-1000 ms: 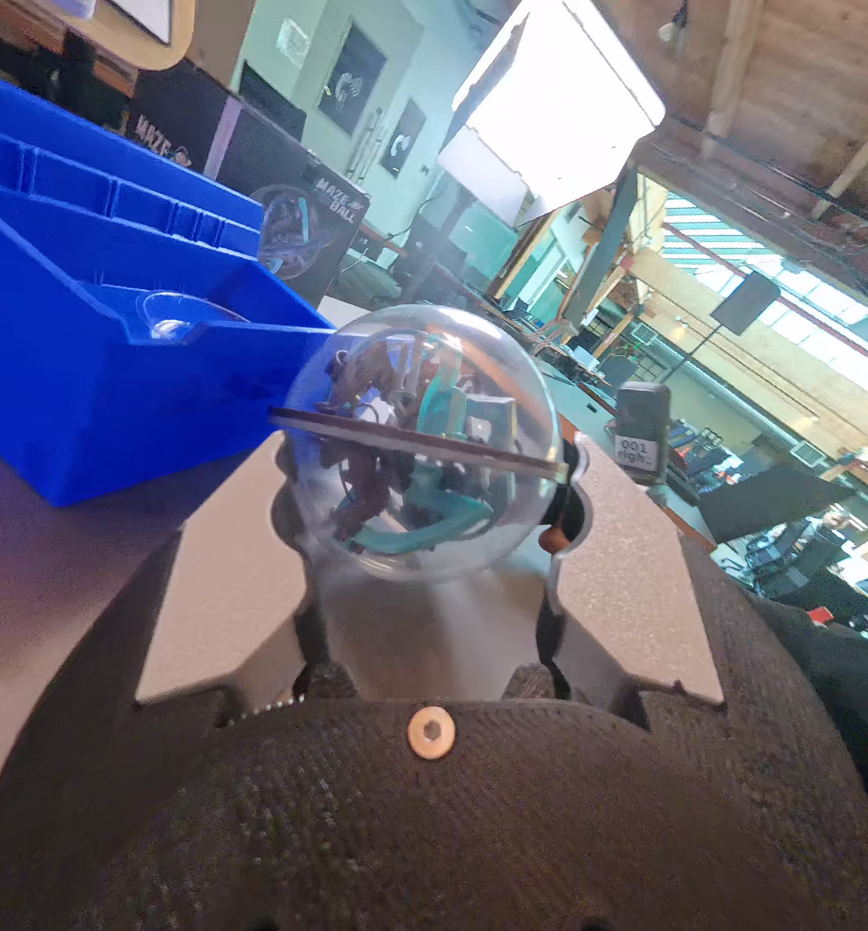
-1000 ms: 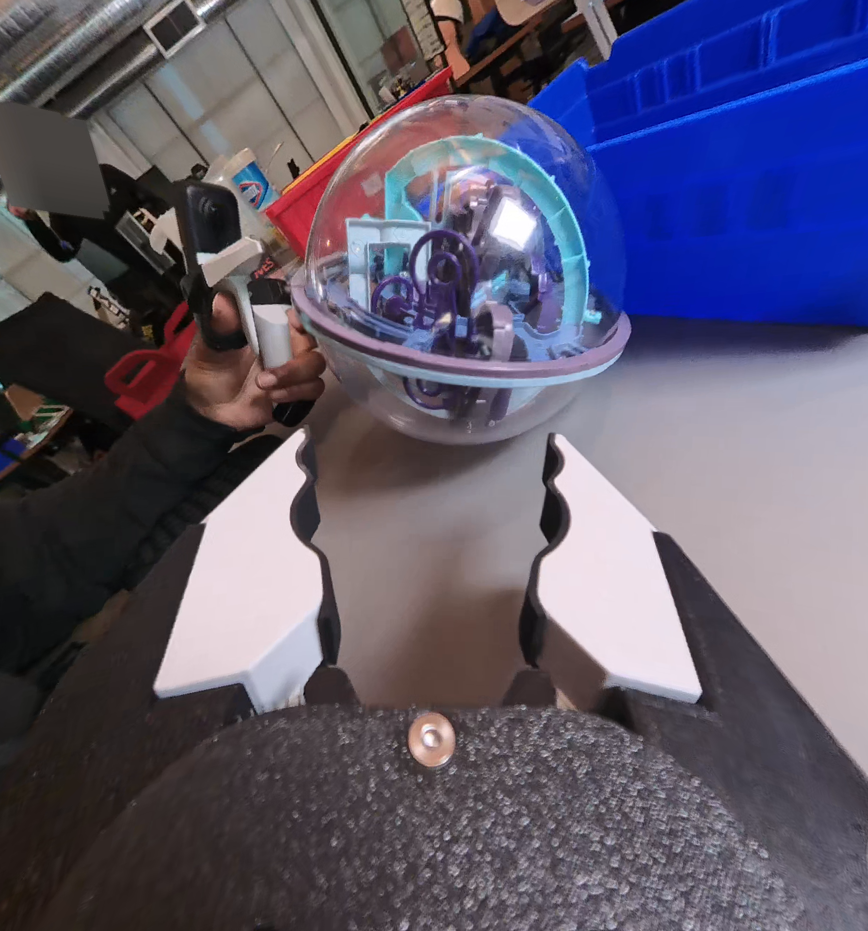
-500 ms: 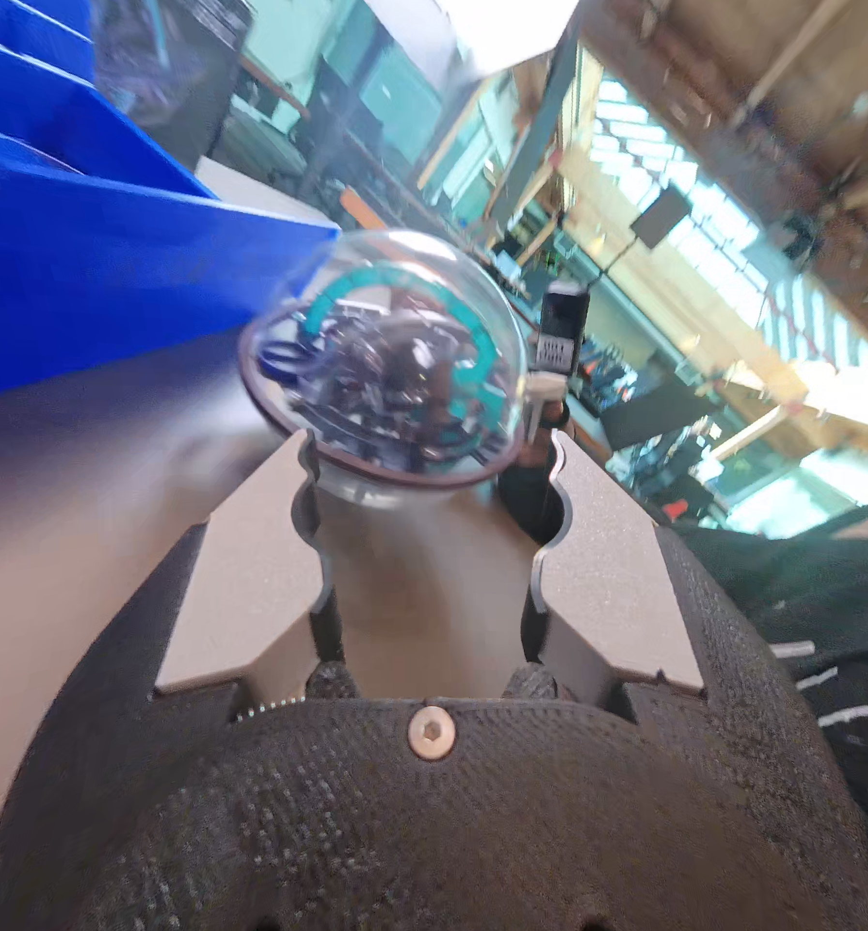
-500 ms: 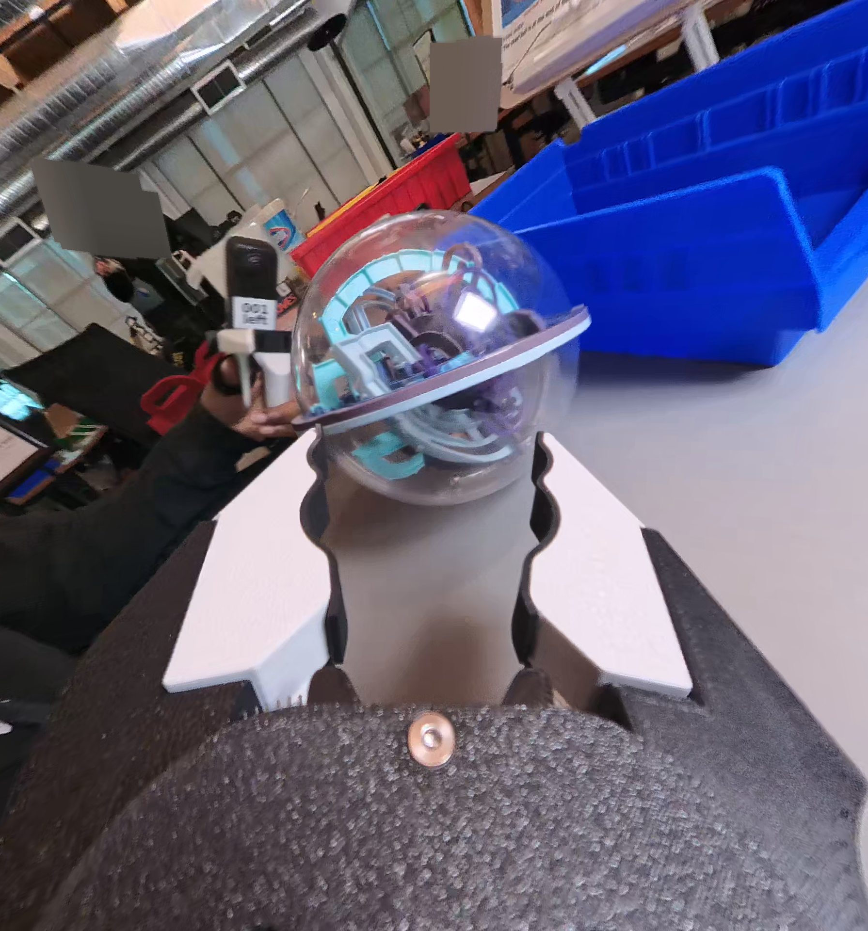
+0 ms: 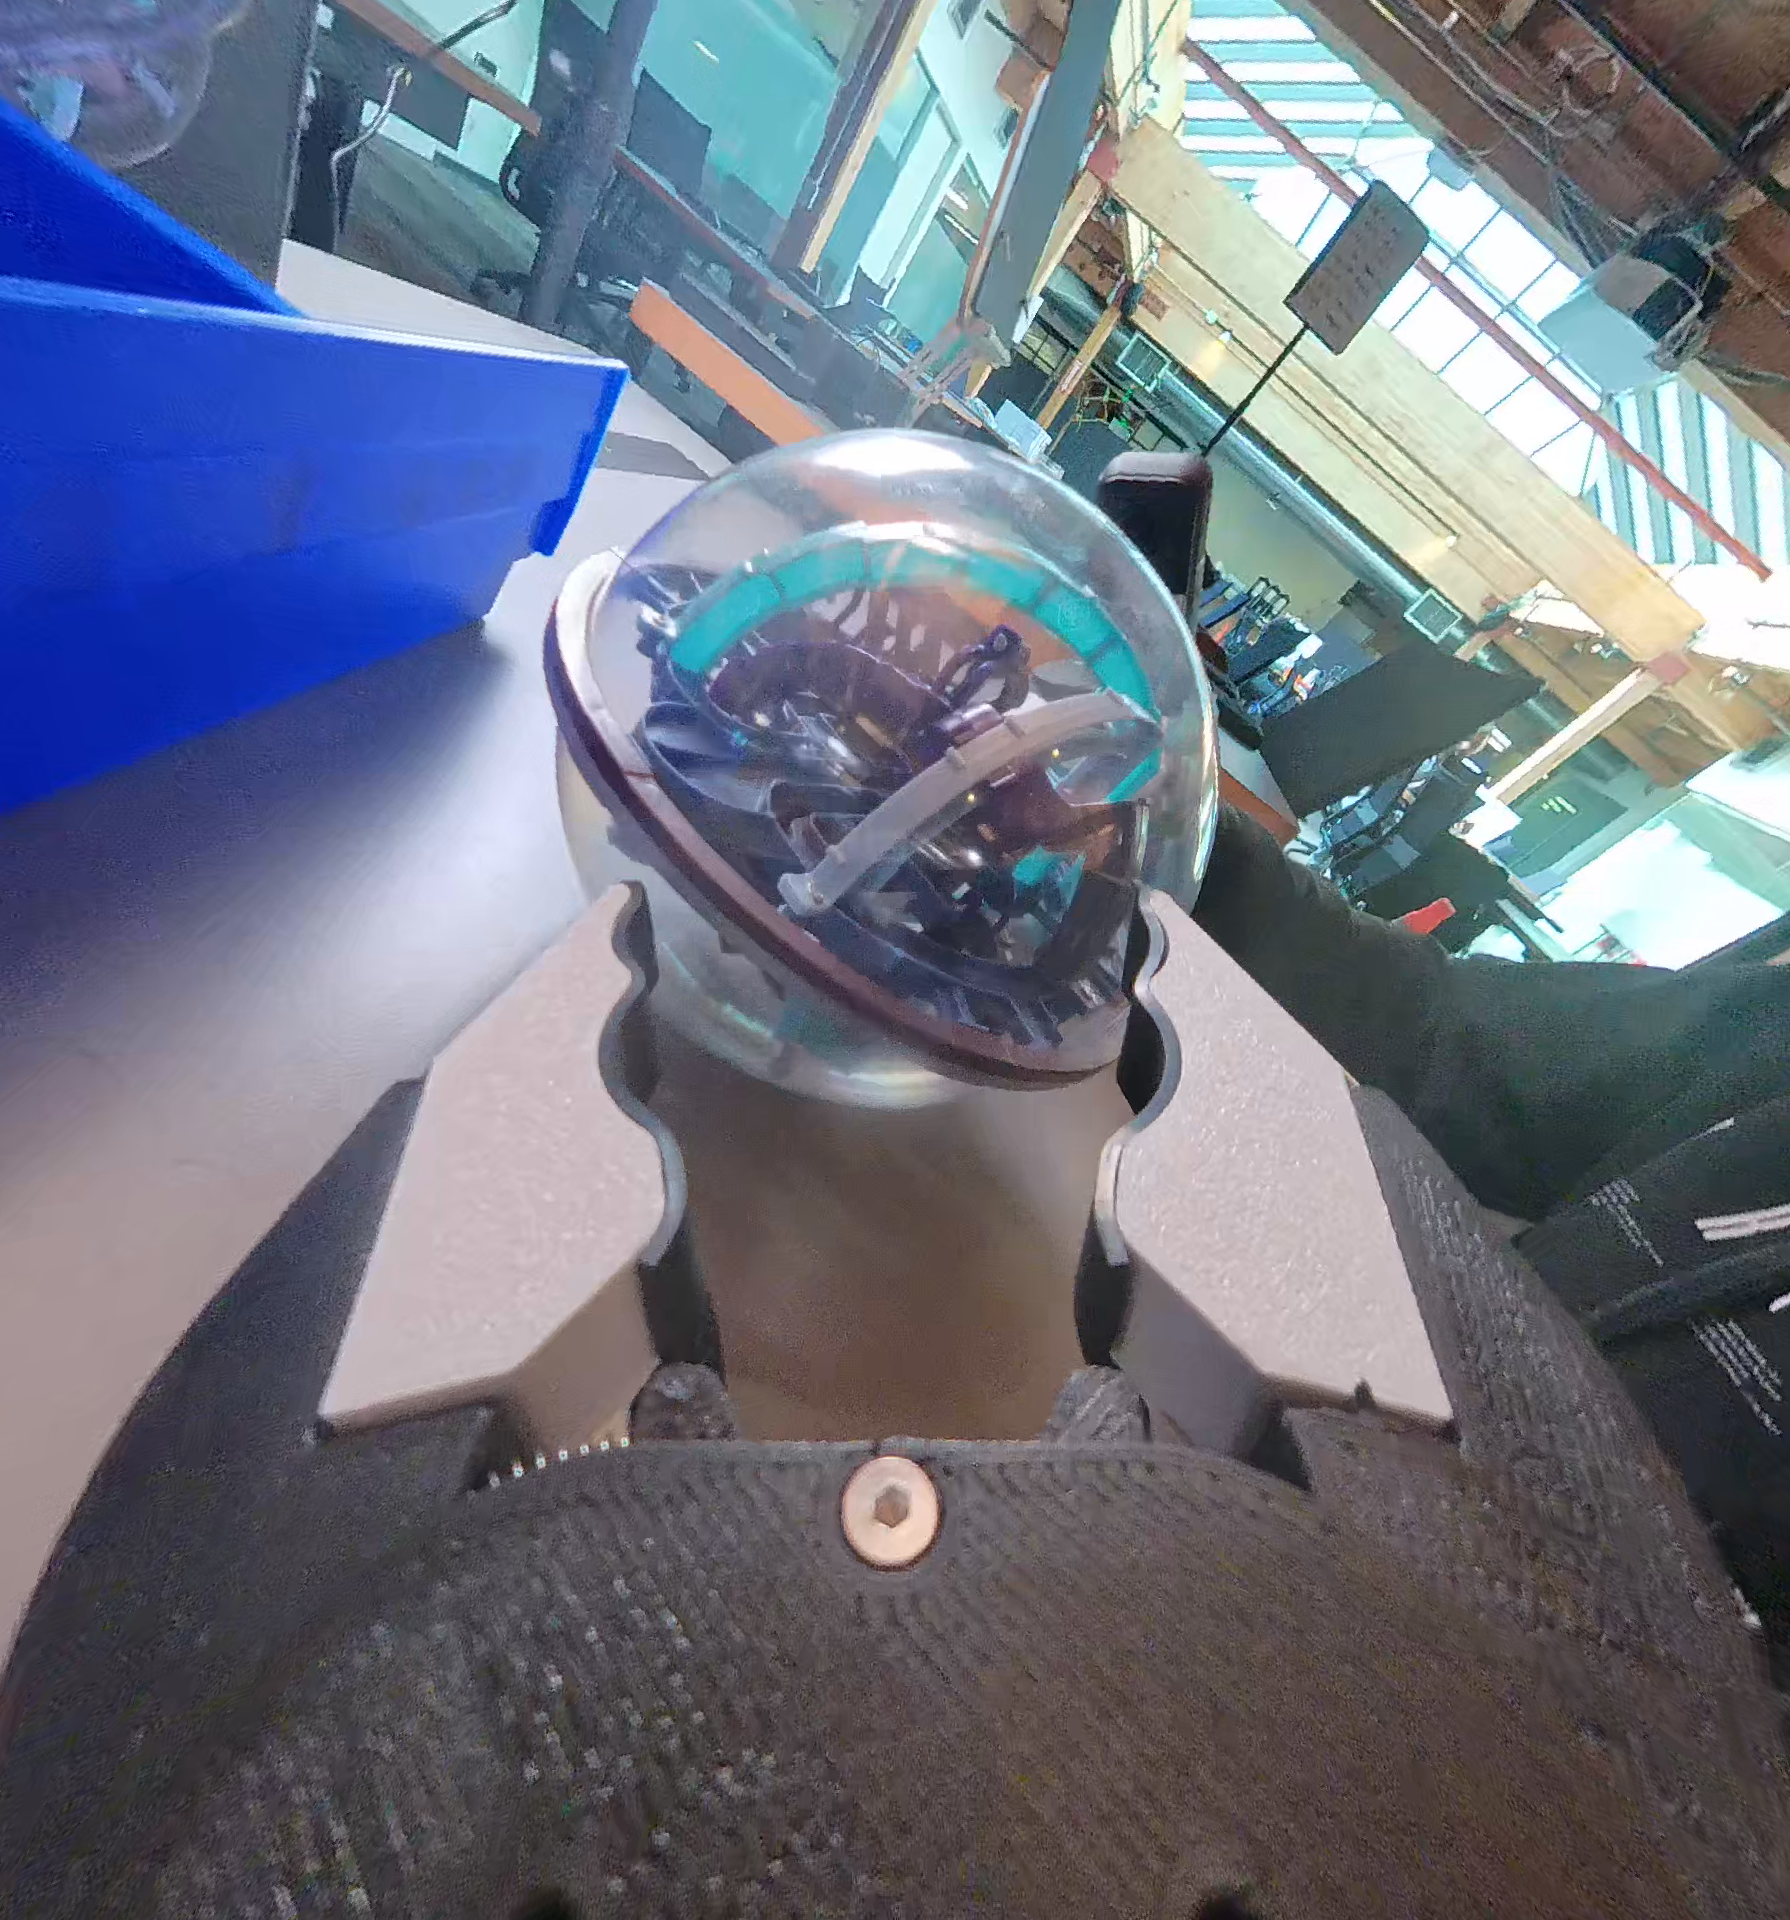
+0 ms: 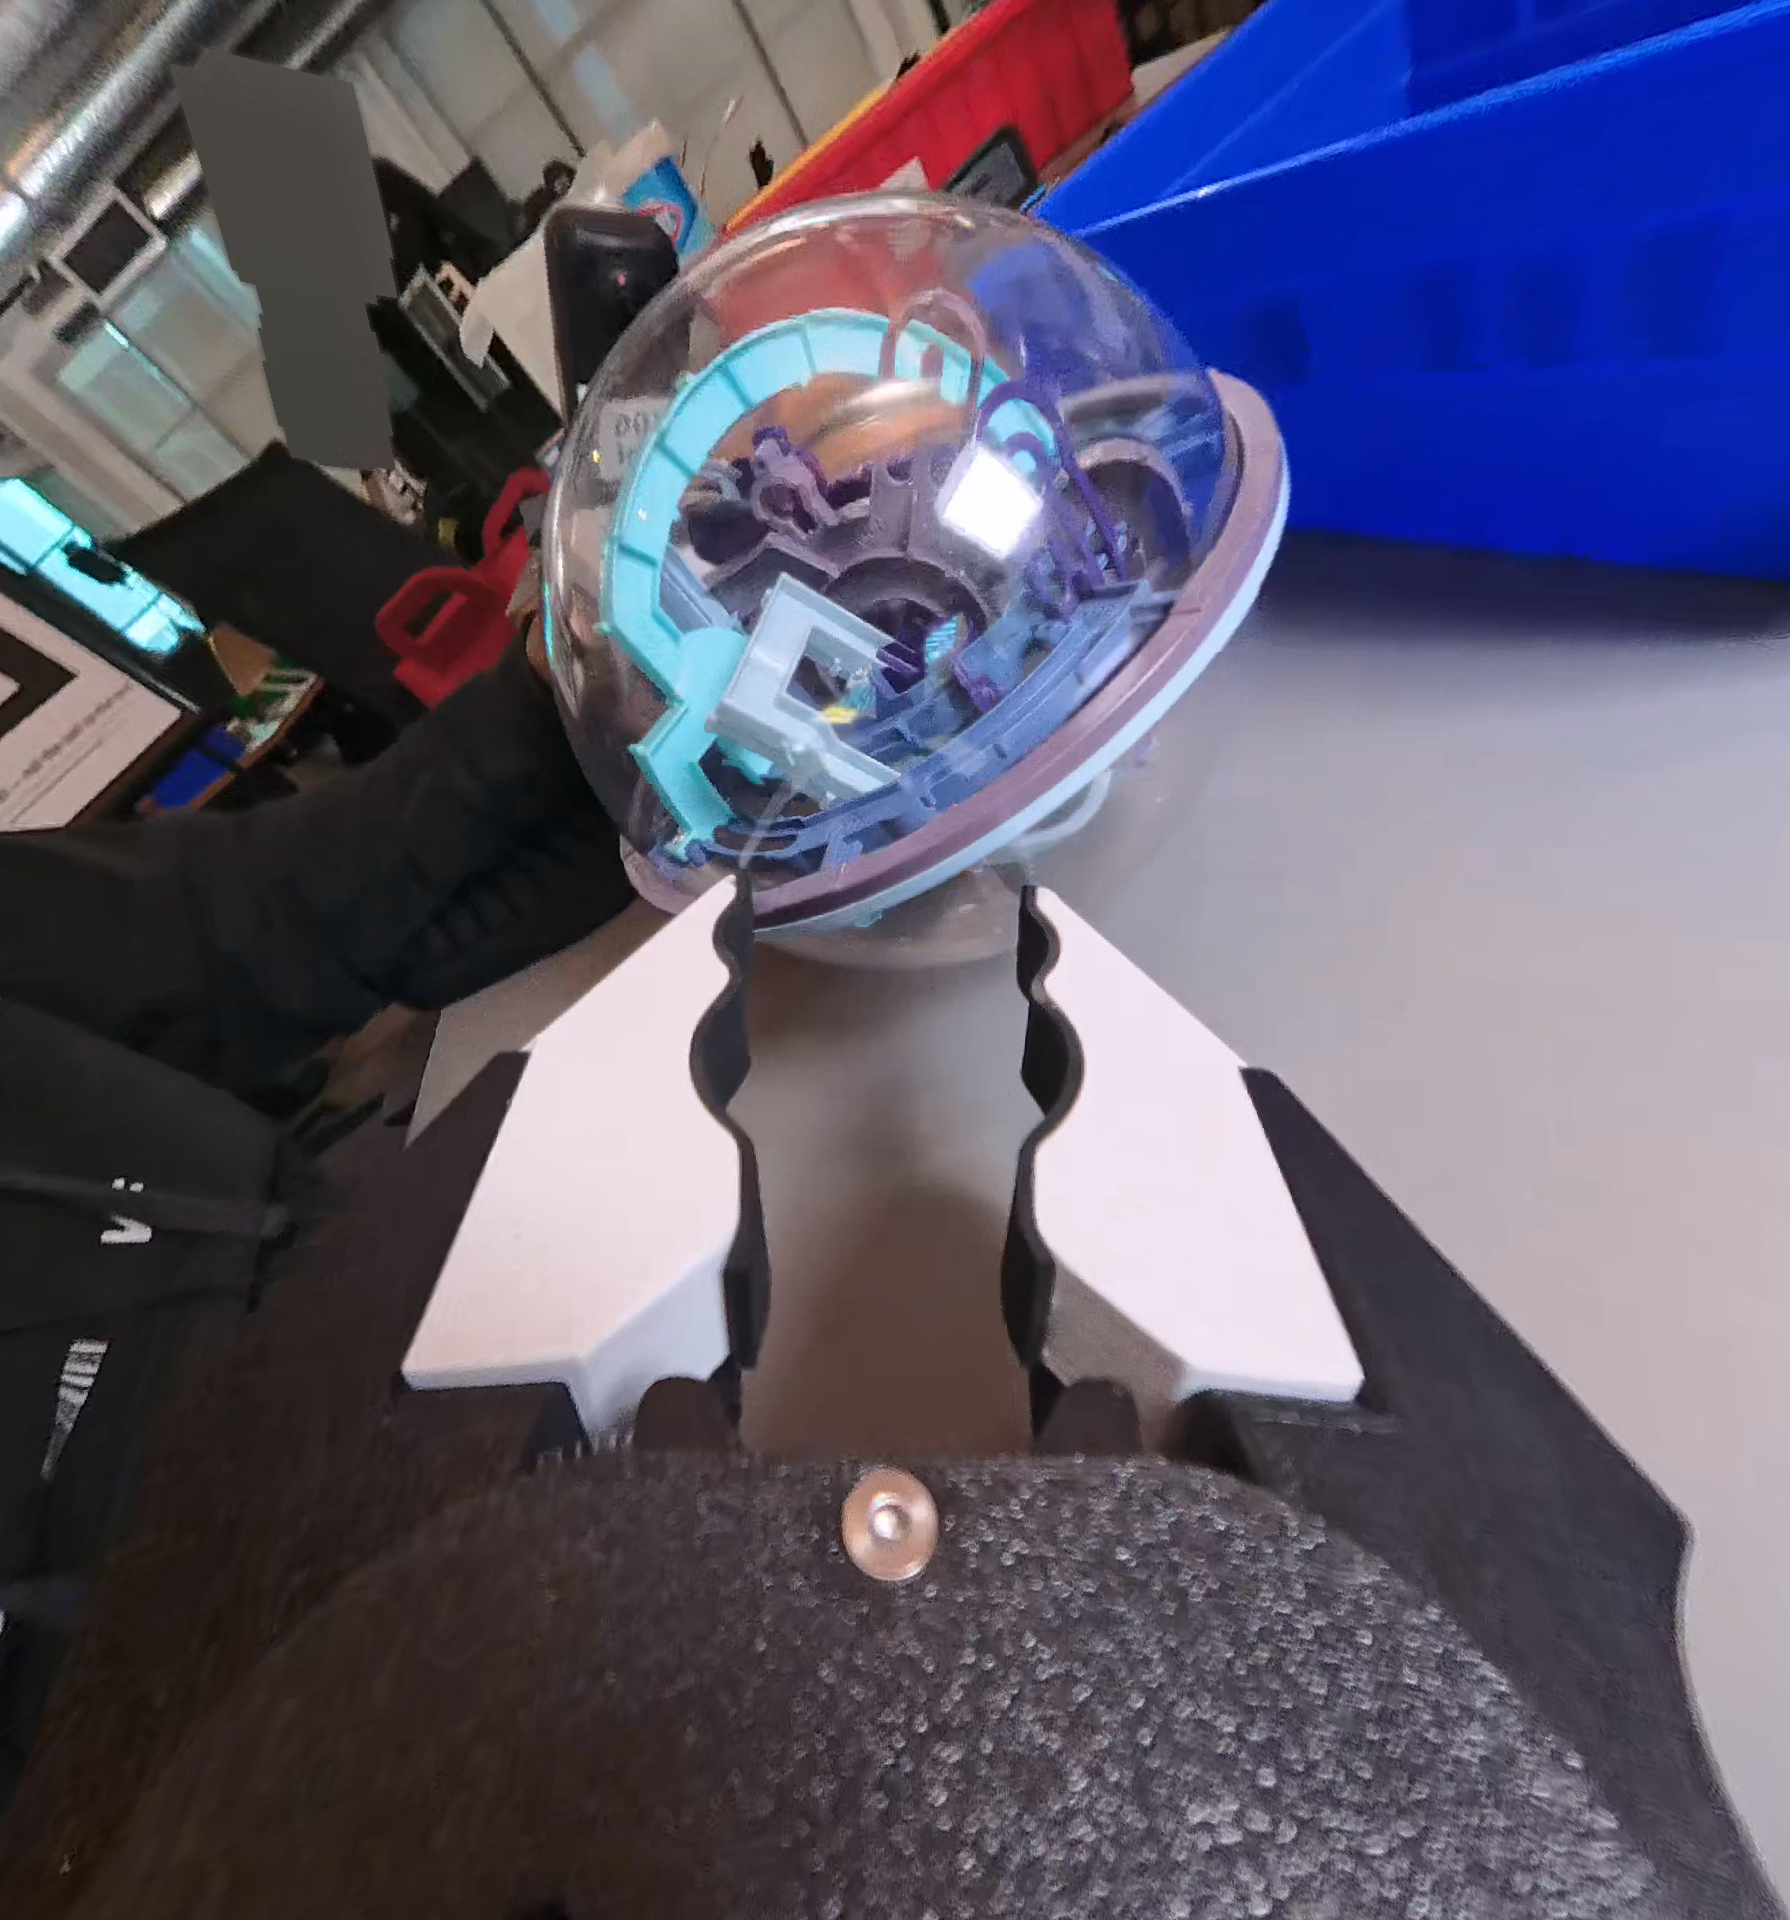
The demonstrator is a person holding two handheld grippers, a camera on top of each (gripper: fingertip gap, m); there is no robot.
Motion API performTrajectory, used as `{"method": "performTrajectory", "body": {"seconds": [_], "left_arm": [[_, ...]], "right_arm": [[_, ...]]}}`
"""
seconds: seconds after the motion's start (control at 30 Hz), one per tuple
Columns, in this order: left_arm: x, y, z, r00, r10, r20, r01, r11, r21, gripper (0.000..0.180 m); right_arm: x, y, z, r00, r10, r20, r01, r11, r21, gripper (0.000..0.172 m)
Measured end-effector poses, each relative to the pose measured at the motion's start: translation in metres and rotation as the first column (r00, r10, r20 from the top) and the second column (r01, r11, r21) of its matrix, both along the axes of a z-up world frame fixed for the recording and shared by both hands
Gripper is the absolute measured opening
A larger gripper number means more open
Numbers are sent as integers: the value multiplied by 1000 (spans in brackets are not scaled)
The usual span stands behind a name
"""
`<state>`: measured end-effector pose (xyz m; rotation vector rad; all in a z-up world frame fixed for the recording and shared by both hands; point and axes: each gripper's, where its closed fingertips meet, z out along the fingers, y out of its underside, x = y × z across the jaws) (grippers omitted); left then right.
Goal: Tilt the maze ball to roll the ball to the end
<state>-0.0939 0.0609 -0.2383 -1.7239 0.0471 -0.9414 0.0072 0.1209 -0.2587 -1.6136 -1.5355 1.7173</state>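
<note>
Pale grey tabletop (image 6: 1493, 935) in a cluttered workshop. Clear plastic sphere enclosing teal and purple maze tracks (image 5: 880, 769), seam ring tilted, cradled between both tools, presumably to steer the inner ball, which cannot be made out. Left gripper (image 5: 886, 966) clasping its lower half. Right gripper (image 6: 880, 904) narrowed beneath it; contact unclear. Blue plastic bin (image 5: 195, 520) at ten o'clock, contents hidden.

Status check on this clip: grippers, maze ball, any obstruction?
Left gripper fingers cradle the maze ball. Right gripper at its underside. Ball tilted. Blue bin beside, not blocking.
</note>
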Motion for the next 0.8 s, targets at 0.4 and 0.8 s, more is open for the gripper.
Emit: {"method": "performTrajectory", "body": {"seconds": [0.4, 0.8], "left_arm": [[-3, -24, -7, 995, -58, 84, 62, 997, -49, 29], [4, -26, -12, 997, -77, 25, 78, 995, -55, 10]], "right_arm": [[8, -1, 2, 998, 50, -24, -51, 998, -48, 16], [11, 7, 13, 994, 12, -106, -11, 1000, 3, 11]]}}
